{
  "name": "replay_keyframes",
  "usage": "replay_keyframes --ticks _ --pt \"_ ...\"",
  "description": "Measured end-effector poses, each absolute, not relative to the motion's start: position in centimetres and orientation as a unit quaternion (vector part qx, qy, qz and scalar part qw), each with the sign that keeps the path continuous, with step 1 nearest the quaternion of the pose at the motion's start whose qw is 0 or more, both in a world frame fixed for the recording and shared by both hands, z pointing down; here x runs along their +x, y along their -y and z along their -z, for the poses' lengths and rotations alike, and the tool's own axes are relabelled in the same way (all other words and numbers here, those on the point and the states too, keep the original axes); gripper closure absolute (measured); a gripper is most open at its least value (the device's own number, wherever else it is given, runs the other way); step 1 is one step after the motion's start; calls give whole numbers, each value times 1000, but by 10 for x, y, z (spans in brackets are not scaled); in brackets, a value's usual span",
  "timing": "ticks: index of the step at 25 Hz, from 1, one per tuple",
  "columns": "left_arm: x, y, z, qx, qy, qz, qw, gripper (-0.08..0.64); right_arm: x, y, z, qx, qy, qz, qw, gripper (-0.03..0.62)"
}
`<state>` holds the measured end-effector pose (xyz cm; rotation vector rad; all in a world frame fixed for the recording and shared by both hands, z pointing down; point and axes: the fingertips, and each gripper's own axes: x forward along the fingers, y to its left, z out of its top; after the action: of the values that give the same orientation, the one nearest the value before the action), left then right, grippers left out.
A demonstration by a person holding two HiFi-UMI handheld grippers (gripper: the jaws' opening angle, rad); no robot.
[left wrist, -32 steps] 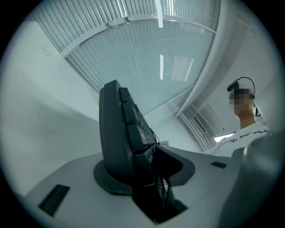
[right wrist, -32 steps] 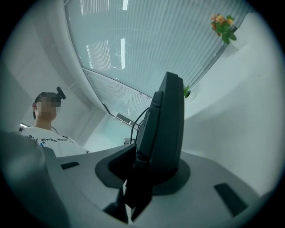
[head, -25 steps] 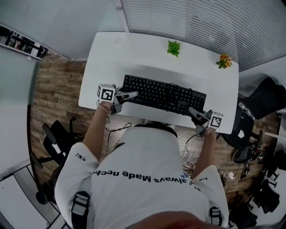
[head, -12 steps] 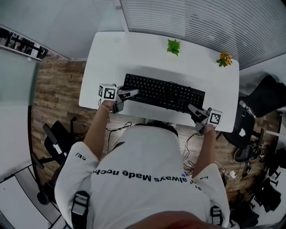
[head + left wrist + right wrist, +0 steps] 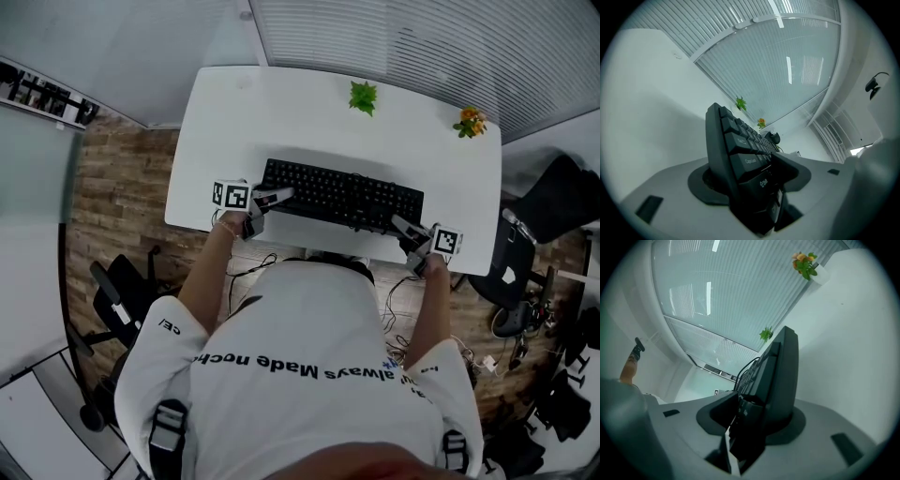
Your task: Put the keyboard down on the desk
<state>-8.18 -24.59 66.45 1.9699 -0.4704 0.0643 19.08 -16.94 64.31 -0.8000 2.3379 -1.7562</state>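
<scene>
A black keyboard (image 5: 342,195) lies along the near part of the white desk (image 5: 309,122). My left gripper (image 5: 277,197) is at its left end and my right gripper (image 5: 398,225) at its right end. In the left gripper view the keyboard's end (image 5: 736,150) stands between the jaws of the left gripper (image 5: 745,178); its back rests against one pad and the other pad sits close to the keys. In the right gripper view the other end (image 5: 780,376) stands likewise in the right gripper (image 5: 759,413). Both pairs of jaws have just been opening and now look slack around the keyboard.
A small green plant (image 5: 363,97) and an orange-flowered plant (image 5: 471,122) stand at the desk's far edge. Office chairs stand left (image 5: 117,300) and right (image 5: 553,206) of the desk. Cables (image 5: 403,337) hang below its near edge.
The keyboard and both grippers have sunk toward the desk top, and the keyboard now looks flat on it. The grippers' marker cubes have drifted slightly inward.
</scene>
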Motion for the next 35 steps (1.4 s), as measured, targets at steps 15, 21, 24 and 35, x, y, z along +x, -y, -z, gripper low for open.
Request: replay_keyframes --ticks 15,21,24,35 --pt "-87 257 -705 807 256 -69 528 229 198 176 -692 -318 -734 600 13 347" --pt "-90 259 -714 802 269 -89 526 216 200 179 -704 -343 -727 594 -17 324" --pt "-90 259 -718 803 274 -104 520 210 201 178 -712 -353 -722 594 -37 314" --pt "-89 260 -731 797 296 -142 507 189 207 178 -731 -382 -702 596 -74 255"
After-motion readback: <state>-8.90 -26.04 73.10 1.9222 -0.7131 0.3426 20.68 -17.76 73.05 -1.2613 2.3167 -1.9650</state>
